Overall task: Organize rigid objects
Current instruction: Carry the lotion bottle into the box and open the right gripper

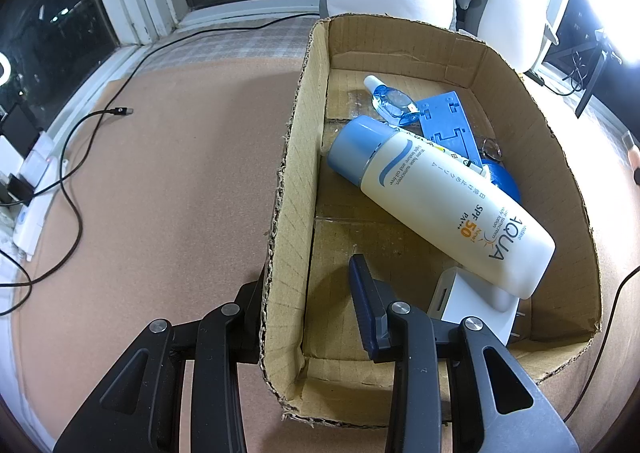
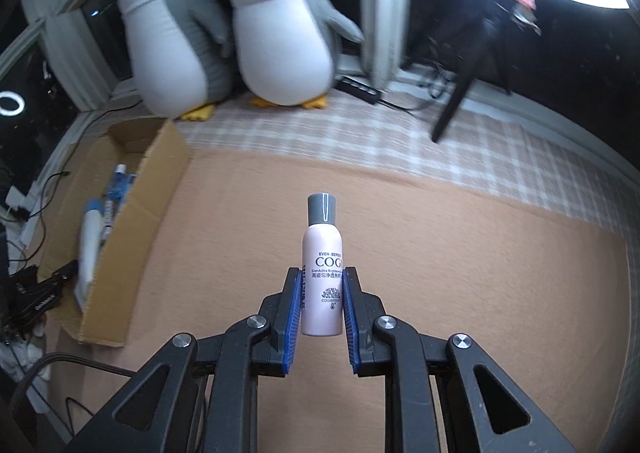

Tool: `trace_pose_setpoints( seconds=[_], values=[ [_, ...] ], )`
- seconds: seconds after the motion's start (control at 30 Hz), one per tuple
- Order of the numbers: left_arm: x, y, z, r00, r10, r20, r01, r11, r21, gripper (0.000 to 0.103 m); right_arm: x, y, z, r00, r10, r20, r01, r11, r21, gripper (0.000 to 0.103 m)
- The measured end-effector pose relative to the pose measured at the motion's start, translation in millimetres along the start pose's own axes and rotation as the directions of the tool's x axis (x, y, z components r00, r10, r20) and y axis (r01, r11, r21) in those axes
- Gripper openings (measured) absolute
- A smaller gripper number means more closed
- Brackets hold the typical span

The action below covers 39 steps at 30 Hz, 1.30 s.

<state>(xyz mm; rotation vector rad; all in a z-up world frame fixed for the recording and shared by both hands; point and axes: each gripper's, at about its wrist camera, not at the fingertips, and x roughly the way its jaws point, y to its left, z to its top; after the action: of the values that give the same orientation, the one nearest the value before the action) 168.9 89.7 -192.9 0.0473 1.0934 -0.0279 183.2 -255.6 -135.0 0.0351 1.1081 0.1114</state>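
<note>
My right gripper (image 2: 322,272) is shut on a pale pink spray bottle (image 2: 322,249) with a grey cap, held upright above the tan mat (image 2: 460,273). To its left lies the open cardboard box (image 2: 132,213). In the left wrist view the box (image 1: 532,121) holds a white sunscreen bottle (image 1: 440,201) with a blue cap, a small blue bottle (image 1: 390,99), a blue plastic plate (image 1: 448,121) and a white charger (image 1: 472,305). My left gripper (image 1: 304,285) straddles the box's left wall. Its inner finger (image 1: 362,293) stands clear of the cardboard, and the wall mostly hides the outer one.
Two plush penguins (image 2: 280,37) sit at the back by the window. A black cable (image 1: 100,117) and a power strip (image 1: 32,193) lie on the mat left of the box. A black stand leg (image 2: 456,101) rests on the checked cloth at the right.
</note>
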Motion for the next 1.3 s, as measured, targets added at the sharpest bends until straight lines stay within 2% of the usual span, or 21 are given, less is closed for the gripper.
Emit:
trace_pose_setpoints(
  seconds=[0.4, 0.77, 1.03, 1.3],
  values=[
    [0.5, -1.1, 0.6, 1.000, -0.008, 0.000, 0.008, 1.000, -0.004, 0.034, 0.5, 102.8, 29.0, 0.991, 0.131, 0.012, -0.126, 0.975, -0.184, 0.018],
    [0.7, -0.8, 0.4, 1.000, -0.012, 0.002, 0.012, 1.000, -0.006, 0.034, 14.2, 172.8, 39.7, 0.984, 0.180, -0.010, -0.175, 0.940, -0.293, 0.018],
    [1.1, -1.0, 0.7, 1.000, -0.015, 0.002, 0.015, 1.000, -0.008, 0.034, 35.3, 205.4, 44.4, 0.983, 0.175, -0.046, -0.181, 0.925, -0.335, 0.018],
    [0.9, -0.4, 0.7, 1.000, -0.015, 0.002, 0.015, 1.000, -0.008, 0.034, 45.7, 215.2, 49.9, 0.984, 0.166, -0.063, -0.178, 0.921, -0.347, 0.018]
  ],
)
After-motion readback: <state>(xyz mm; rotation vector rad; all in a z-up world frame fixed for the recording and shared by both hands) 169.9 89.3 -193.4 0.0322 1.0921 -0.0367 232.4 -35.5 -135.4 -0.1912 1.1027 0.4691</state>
